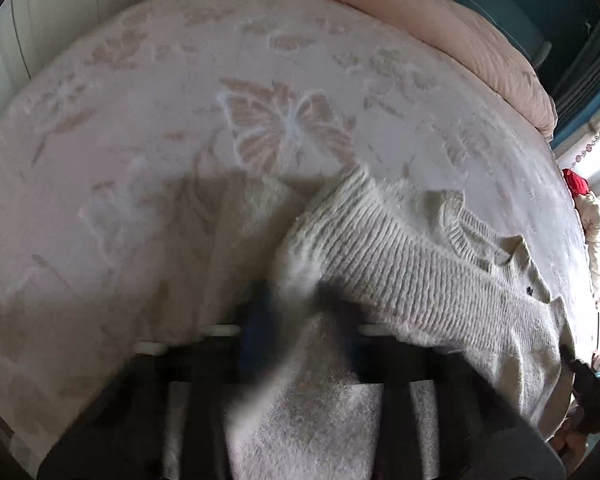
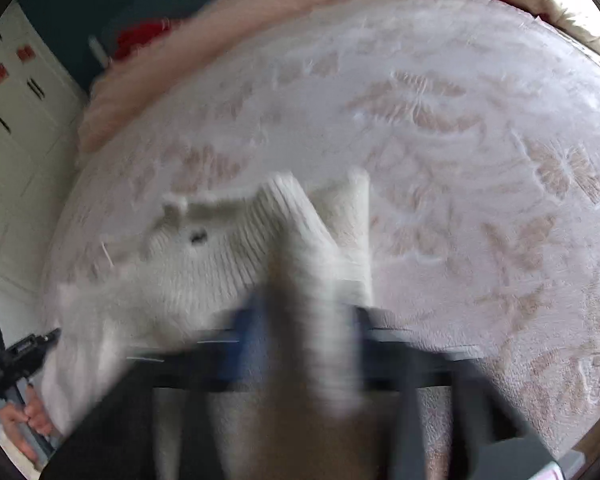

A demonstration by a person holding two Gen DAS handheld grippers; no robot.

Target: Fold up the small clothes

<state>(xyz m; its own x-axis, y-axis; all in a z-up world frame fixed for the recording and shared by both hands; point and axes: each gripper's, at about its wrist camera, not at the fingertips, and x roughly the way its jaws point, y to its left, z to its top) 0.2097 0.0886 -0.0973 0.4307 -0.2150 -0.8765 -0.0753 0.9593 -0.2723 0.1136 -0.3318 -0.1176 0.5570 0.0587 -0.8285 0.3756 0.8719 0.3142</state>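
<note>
Little cream knit sweater (image 1: 412, 272) is draped on the butterfly blanket (image 1: 180, 120), long axis running sideways between both hands. Left gripper (image 1: 296, 312) and right gripper (image 2: 300, 320) each look pinched on an end, equally near.

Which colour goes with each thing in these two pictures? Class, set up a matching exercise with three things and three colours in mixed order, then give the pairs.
Things:
1. sweater
2. blanket
3. pads

Colours:
a. pale pink with butterflies
b. blue
c. cream, ribbed knit

Pairs: 1-c, 2-a, 3-b
</note>
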